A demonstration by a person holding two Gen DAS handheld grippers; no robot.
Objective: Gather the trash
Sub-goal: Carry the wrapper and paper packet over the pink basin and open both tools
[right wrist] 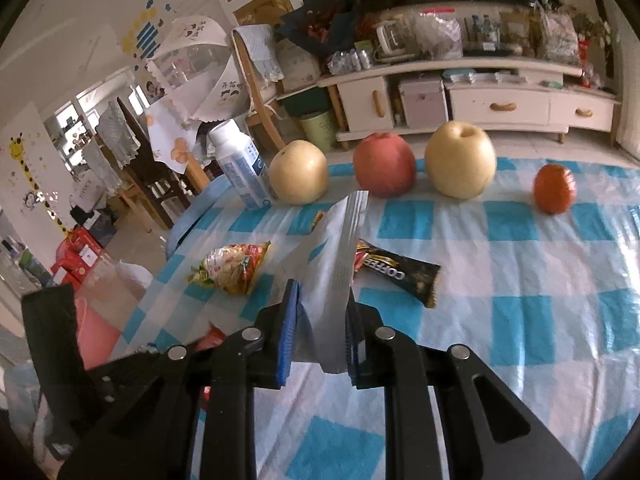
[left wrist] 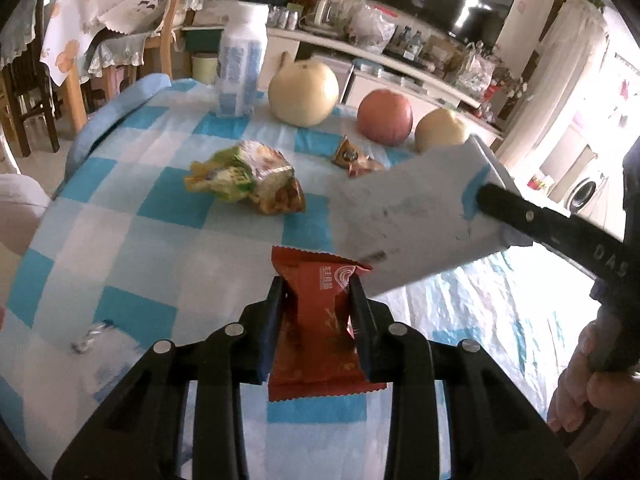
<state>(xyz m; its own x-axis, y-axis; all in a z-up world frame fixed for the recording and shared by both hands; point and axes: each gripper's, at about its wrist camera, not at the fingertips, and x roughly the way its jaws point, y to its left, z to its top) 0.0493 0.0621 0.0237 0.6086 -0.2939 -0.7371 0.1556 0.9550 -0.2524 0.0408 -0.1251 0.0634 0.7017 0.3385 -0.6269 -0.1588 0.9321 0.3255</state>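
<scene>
Red foil fills my left hand-held gripper (left wrist: 316, 296): I have its pads pinching a red snack wrapper (left wrist: 320, 332) just above the checked bench (left wrist: 168, 184). My right hand-held gripper (right wrist: 320, 320) is clamped on a flat grey-white packet (right wrist: 332, 264), edge up. A crumpled noodle bag (left wrist: 248, 178) and a coffee sachet (right wrist: 400, 276) lie on the cloth, fruit behind them.

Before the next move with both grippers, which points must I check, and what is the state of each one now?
1. Left gripper shut on red wrapper: ok.
2. Right gripper shut on silver pouch: ok.
3. Table cleared of trash: not ok; snack bag and coffee sachet remain.
4. Fruit untouched, red apple upright: ok.
5. Trash bin location: cannot tell.
</scene>
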